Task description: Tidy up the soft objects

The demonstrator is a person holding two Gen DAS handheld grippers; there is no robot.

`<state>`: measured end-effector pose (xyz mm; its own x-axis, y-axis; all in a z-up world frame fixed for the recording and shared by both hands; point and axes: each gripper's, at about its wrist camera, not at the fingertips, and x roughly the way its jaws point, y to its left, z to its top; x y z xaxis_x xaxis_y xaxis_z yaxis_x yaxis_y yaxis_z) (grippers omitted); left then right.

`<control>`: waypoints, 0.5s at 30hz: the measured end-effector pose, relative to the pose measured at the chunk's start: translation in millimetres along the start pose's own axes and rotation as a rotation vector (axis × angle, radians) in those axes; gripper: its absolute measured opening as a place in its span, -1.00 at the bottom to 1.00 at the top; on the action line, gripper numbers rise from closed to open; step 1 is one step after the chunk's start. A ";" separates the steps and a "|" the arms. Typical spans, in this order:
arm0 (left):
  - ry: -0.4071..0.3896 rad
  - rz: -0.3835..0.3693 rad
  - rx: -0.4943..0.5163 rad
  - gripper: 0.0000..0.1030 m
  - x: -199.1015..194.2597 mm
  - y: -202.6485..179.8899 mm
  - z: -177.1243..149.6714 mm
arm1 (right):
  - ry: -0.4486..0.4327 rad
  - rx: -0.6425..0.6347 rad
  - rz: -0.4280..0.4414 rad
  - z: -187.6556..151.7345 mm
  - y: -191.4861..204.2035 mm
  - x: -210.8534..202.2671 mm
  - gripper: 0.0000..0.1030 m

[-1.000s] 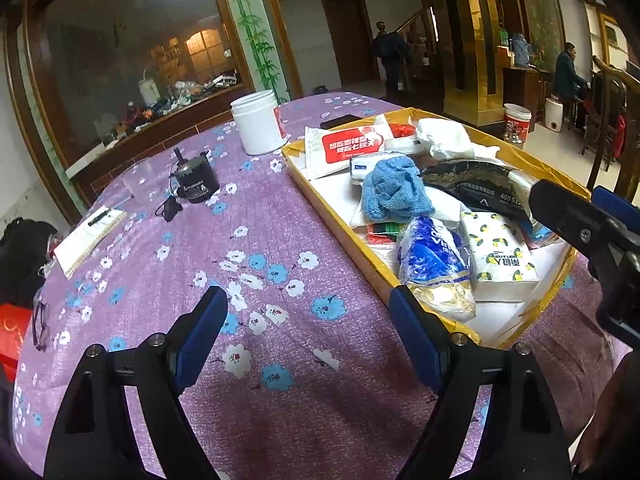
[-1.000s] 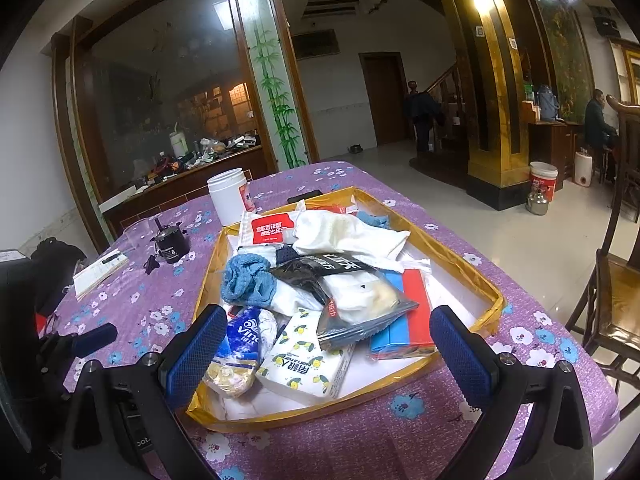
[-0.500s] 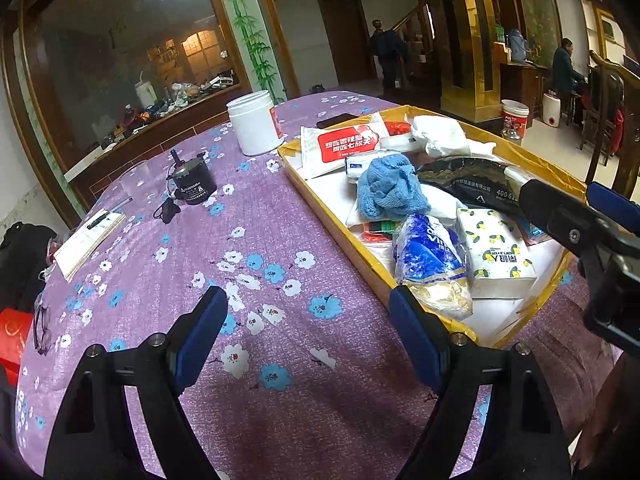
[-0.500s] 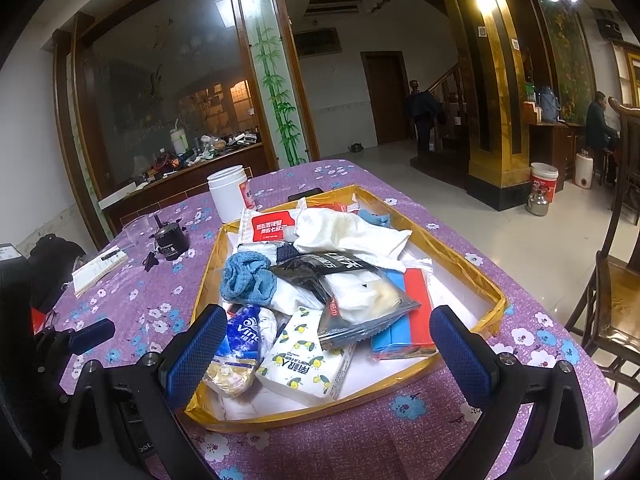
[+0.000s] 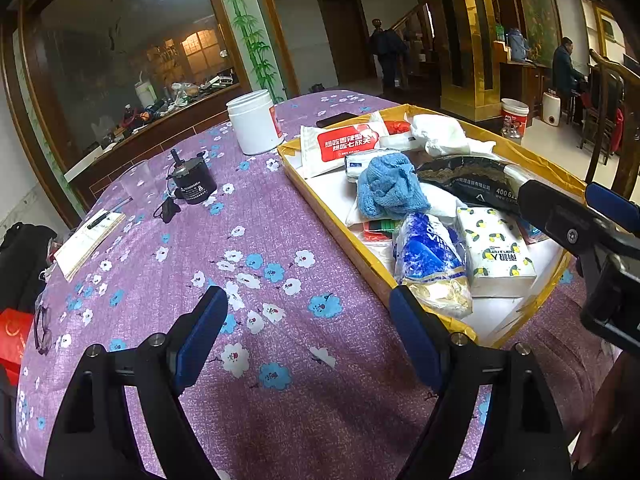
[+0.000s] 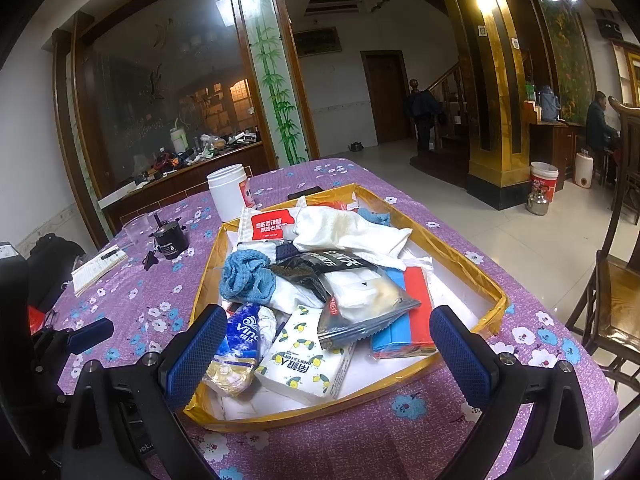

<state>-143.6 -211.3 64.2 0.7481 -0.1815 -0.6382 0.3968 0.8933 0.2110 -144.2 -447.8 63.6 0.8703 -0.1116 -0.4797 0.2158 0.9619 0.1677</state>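
A shallow yellow-rimmed tray (image 6: 464, 264) (image 5: 332, 216) on the purple flowered table holds a heap of soft things: a blue towel (image 6: 246, 276) (image 5: 388, 190), a white cloth (image 6: 348, 232), a lemon-print tissue pack (image 6: 304, 360) (image 5: 494, 252), a blue-and-white bag (image 6: 240, 344) (image 5: 428, 252), a dark foil pouch (image 6: 352, 288) and a red-labelled wipes pack (image 6: 270, 224) (image 5: 344, 146). My right gripper (image 6: 328, 352) stands open above the tray's near edge, empty. Left of the tray my left gripper (image 5: 308, 332) hangs open over bare cloth, holding nothing.
A white jar (image 5: 254, 122), a small black motor (image 5: 192, 184), a clear cup (image 5: 134, 180) and a notepad (image 5: 88, 236) sit on the table's left half. A wooden chair (image 6: 612, 280) stands at the right. People are far back in the room.
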 end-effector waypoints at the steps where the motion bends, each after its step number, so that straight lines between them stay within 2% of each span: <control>1: 0.001 -0.001 0.000 0.62 -0.1 0.1 0.0 | 0.001 0.000 0.001 0.1 0.0 0.2 0.99; 15: 0.000 0.006 0.007 0.62 -1.1 0.7 -2.1 | 0.002 0.001 0.001 -0.8 -0.3 1.6 0.99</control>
<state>-145.3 -209.6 63.5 0.7507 -0.1764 -0.6367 0.3961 0.8914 0.2201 -143.3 -448.1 62.1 0.8695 -0.1098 -0.4815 0.2151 0.9619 0.1690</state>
